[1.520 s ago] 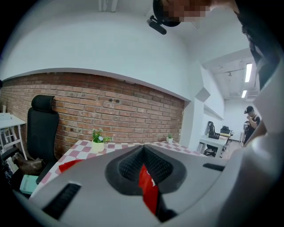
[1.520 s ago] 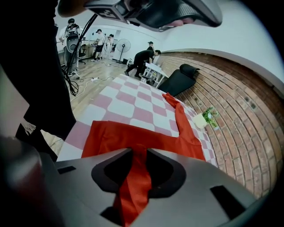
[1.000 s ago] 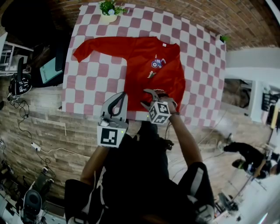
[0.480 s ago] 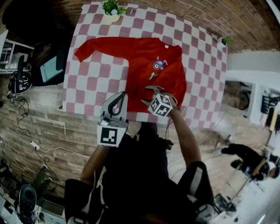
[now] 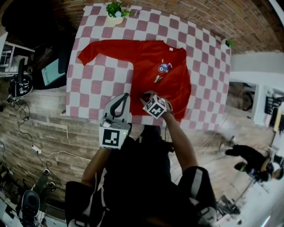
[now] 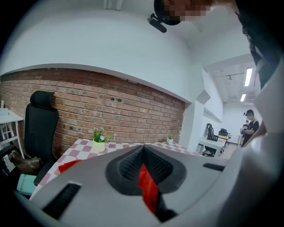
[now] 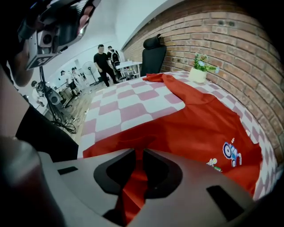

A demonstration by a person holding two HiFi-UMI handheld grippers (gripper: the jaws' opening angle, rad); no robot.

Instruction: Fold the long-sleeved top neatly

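A red long-sleeved top (image 5: 159,75) lies flat on the red-and-white checked table (image 5: 93,84), one sleeve (image 5: 102,46) stretched out to the left. My left gripper (image 5: 123,95) is at the hem's near left corner, shut, with a strip of red cloth (image 6: 148,190) between its pads. My right gripper (image 5: 145,96) points steeply down at the near hem just to the right. Its jaws have just been closing, and red fabric (image 7: 133,186) is pinched between its pads. The printed chest (image 7: 230,153) of the top shows in the right gripper view.
A potted plant (image 5: 115,11) stands at the table's far edge. A black office chair (image 7: 153,55) is beyond the far left corner. A brick wall runs along the far side. People (image 7: 104,62) stand farther off in the room. Cables lie on the floor at the left.
My right gripper has dropped onto the near hem, shifted slightly left, rolled, and gone from wide open to pinched on the red cloth. The left gripper has stayed put.
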